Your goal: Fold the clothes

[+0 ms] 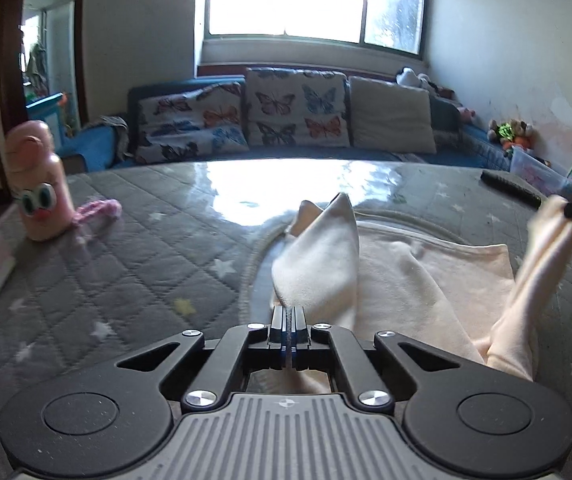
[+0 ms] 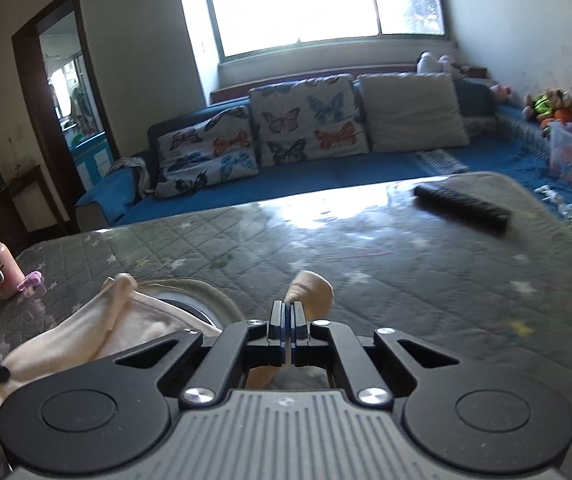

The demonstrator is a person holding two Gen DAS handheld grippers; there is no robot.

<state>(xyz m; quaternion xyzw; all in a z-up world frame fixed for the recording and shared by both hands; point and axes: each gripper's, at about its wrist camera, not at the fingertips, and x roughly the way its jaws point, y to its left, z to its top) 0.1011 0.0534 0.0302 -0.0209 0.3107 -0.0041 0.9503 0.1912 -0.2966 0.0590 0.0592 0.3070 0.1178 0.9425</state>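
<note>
Lying partly flat on the grey quilted table cover (image 1: 98, 264), the cream garment (image 1: 437, 276) has two parts lifted off the surface. One raised fold stands in a peak directly ahead of the left gripper (image 1: 287, 316), whose jaws are pressed together on the cloth; where the fabric passes between the fingers it is hidden by the gripper body. The right gripper (image 2: 287, 312) likewise pinches a rolled tip of the same garment, jaws closed narrowly on it, and in the left view only its dark fingertip shows at the frame's right edge, blurred. A ribbed collar edge curves behind the cloth. Well apart to the left stands a pink bottle (image 1: 40, 184) with cartoon eyes, beside a blurred purple thing. A dark remote (image 2: 461, 208) lies far right. Beyond, a blue sofa (image 2: 325, 172) carries butterfly cushions (image 2: 309, 120).
</note>
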